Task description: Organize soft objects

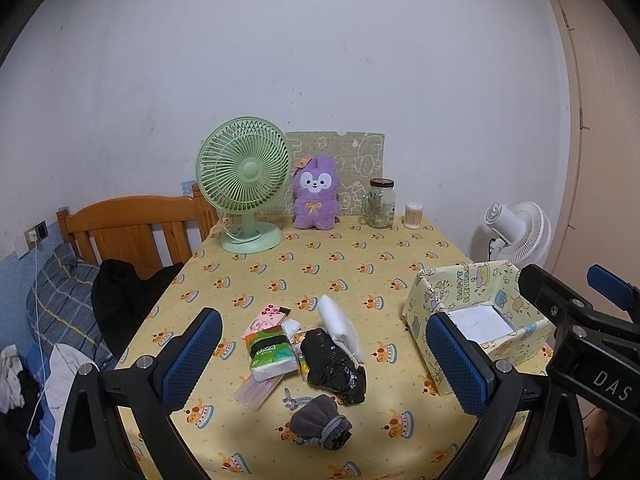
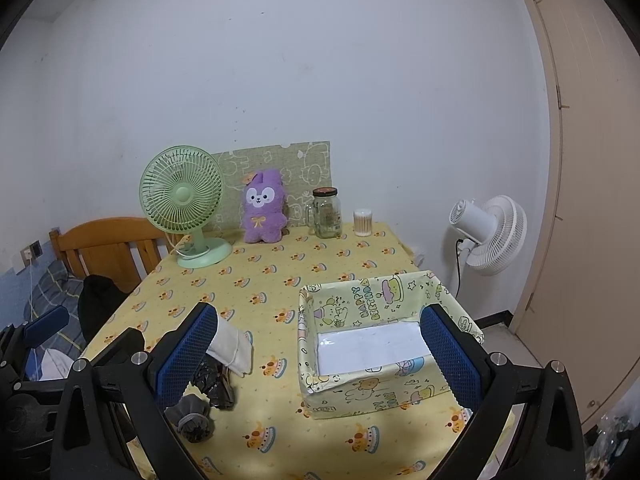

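Yellow cloth printed with little cakes covers the table [image 1: 320, 264], which stands against a white wall with a green fan [image 1: 244, 180], a purple plush rabbit [image 1: 316, 196], a glass jar [image 1: 380, 204] and a tub of cotton swabs [image 1: 413, 215] lined up along its far edge. A white floor fan [image 2: 490, 232] stands off to the right.

Nothing is being held yet. The left gripper [image 1: 324, 356] hovers with its blue pads spread wide and empty over a small heap near the front of the table: a green tissue pack [image 1: 270, 354], a pink packet [image 1: 266, 318], a crumpled black plastic bag [image 1: 334, 364], a folded white cloth [image 1: 340, 326] and, nearest the edge, a grey drawstring pouch [image 1: 320, 424]. The right gripper [image 2: 320, 360] is likewise spread and empty, aimed at the paper-wrapped box [image 2: 384, 396], which sits to the right of the heap and holds only a white sheet on its floor.

This looks like the very start: no soft thing has gone into the box. The next move probably calls for the left gripper to drop onto one item, likely the tissue pack or the pouch, and close gently, since these things will squash and the bag may slip. It then needs carrying across to the box, clear of its near wall.
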`<state>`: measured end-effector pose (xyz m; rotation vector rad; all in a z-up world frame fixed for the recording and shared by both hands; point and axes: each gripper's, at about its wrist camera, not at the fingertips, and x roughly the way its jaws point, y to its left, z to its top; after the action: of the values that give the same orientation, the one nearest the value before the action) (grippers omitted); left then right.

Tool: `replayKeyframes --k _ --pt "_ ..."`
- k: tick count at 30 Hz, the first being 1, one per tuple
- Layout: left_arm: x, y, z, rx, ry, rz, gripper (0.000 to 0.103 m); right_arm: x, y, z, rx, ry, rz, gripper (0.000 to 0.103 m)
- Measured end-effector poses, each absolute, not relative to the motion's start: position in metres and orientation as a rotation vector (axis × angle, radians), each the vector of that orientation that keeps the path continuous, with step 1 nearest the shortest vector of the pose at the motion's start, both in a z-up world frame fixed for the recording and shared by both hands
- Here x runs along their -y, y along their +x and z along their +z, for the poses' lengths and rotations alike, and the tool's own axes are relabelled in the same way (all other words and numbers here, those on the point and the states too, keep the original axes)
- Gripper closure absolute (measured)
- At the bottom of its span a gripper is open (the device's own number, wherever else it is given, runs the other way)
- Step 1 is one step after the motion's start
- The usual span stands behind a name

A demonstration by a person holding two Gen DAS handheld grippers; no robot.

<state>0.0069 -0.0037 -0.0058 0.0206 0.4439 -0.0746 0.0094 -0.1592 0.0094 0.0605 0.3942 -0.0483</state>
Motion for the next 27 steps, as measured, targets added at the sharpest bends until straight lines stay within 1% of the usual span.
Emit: replayKeyframes --k 27 --pt "0.0 0.0109 -0.0084 -0.447 0.014 -0.076 0.001 0.1564 0.0095 0.0093 -0.393 0.051 -0.058 0.001"
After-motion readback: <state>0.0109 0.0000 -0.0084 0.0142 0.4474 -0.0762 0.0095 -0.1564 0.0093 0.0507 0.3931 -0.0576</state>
